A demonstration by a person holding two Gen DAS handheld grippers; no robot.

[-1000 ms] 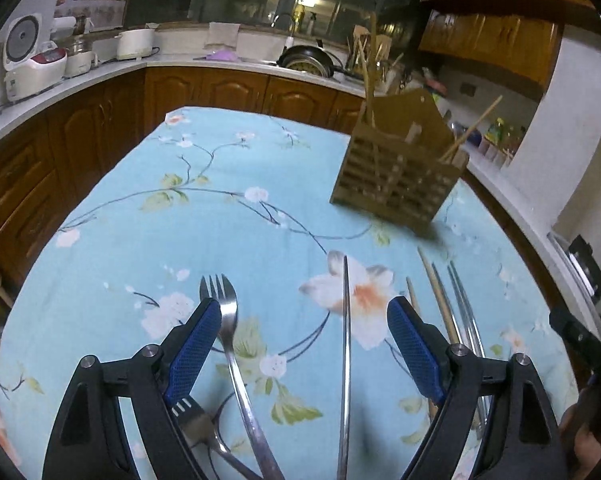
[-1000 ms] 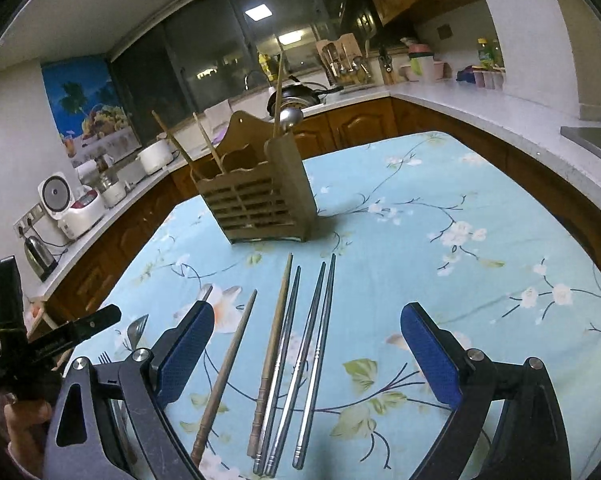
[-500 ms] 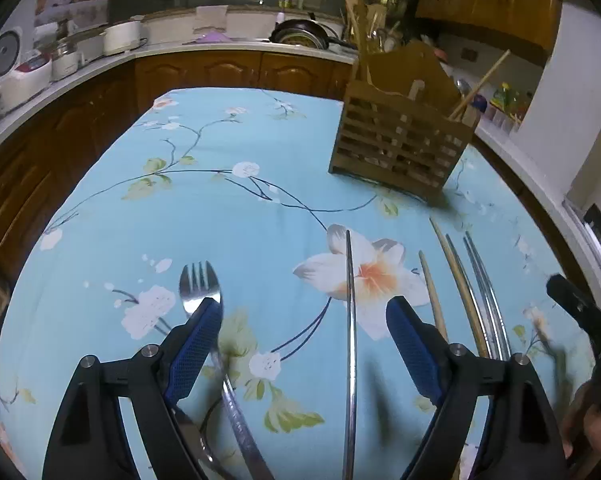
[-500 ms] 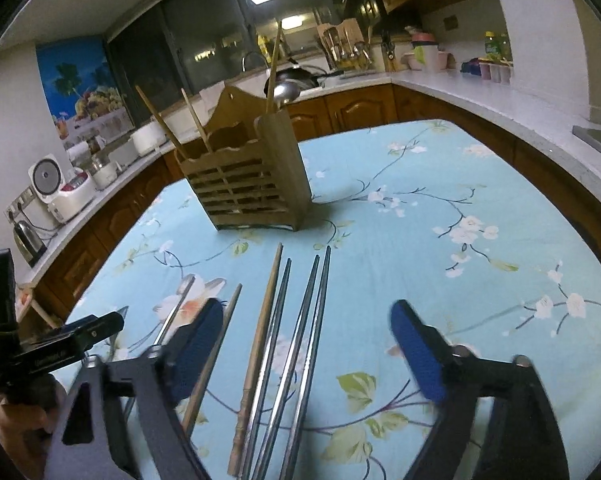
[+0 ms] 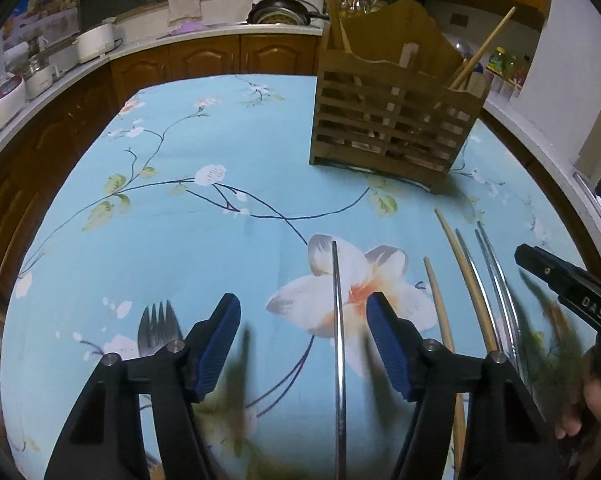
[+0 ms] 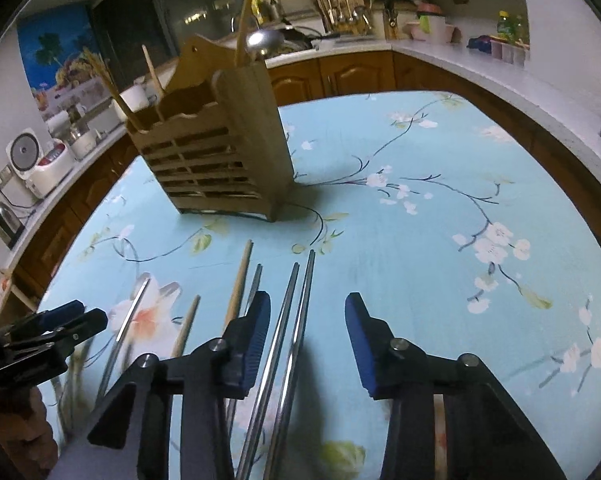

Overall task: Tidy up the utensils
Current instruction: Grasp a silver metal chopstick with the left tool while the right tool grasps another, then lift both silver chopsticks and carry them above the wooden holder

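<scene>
A slatted wooden utensil holder (image 5: 396, 120) stands on the floral blue tablecloth (image 5: 204, 216); it also shows in the right wrist view (image 6: 220, 160) with chopsticks in it. My left gripper (image 5: 303, 332) is open, low over the cloth, with one metal chopstick (image 5: 337, 320) lying between its fingers. A fork (image 5: 156, 326) lies left of it. My right gripper (image 6: 306, 332) is open around a pair of metal chopsticks (image 6: 290, 332). Wooden chopsticks (image 6: 236, 288) and another metal one (image 6: 128, 316) lie to their left.
Wooden and metal chopsticks (image 5: 466, 280) lie to the right of my left gripper. Kitchen counters with a rice cooker (image 6: 40, 164) and a pan (image 5: 278, 12) ring the table. The right half of the cloth (image 6: 460, 216) is bare.
Both grippers have narrowed their fingers and moved forward and lower. The left has shifted right so the metal chopstick lies between its fingers; the right now straddles the metal pair.
</scene>
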